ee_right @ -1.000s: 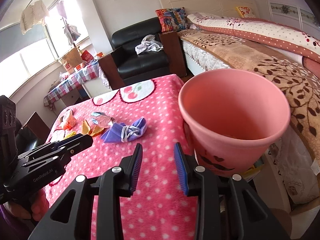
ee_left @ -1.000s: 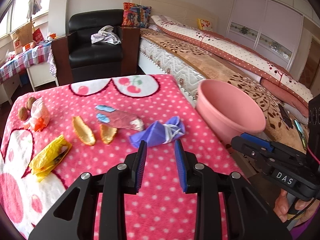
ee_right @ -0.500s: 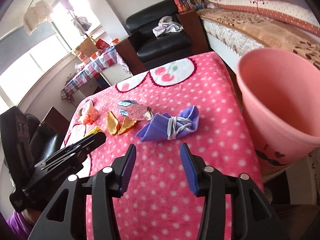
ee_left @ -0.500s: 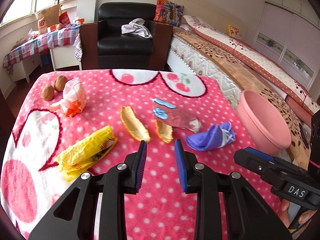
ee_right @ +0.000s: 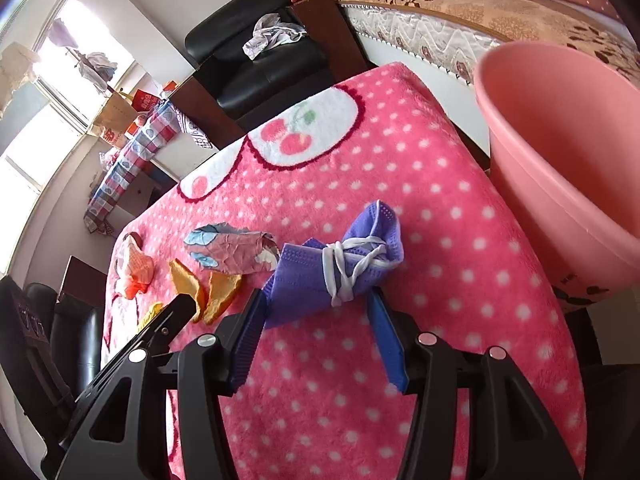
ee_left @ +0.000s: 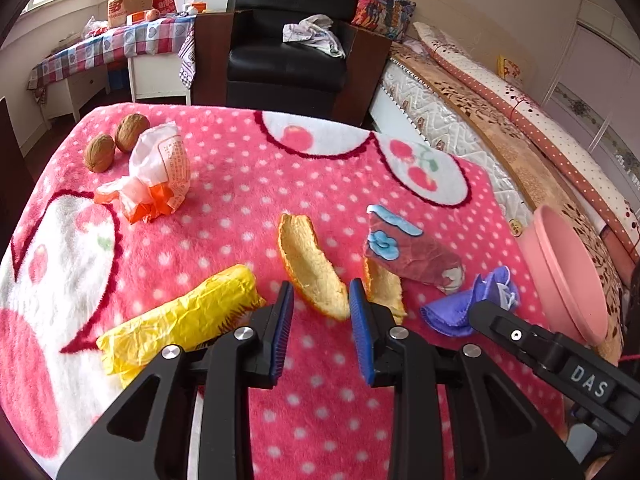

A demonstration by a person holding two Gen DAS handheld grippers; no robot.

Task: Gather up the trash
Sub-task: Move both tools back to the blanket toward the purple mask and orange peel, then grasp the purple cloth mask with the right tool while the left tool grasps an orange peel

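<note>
purple face mask [ee_right: 340, 268] on pink dotted blanket [ee_right: 400, 184], just ahead of right gripper [ee_right: 316, 308], jaws just widened, nothing pinched. left gripper [ee_left: 320, 300] spread, orange peel [ee_left: 308, 264] just ahead, untouched. pink bin [ee_right: 560, 152] right.

Two walnuts [ee_left: 115, 145] lie touching on the pink dotted blanket [ee_left: 224, 184]; clothes [ee_left: 314, 34] lie heaped on a black armchair [ee_left: 280, 60].

the blanket [ee_left: 240, 184] is hot pink with white polka dots and white patches bearing red cherries. on it lie a purple mask [ee_right: 332, 268] tied with white straps, orange peel [ee_left: 308, 264], a yellow wrapper [ee_left: 180, 316], brown walnuts [ee_left: 114, 142]. the bin [ee_right: 560, 152] is plain salmon pink.
</note>
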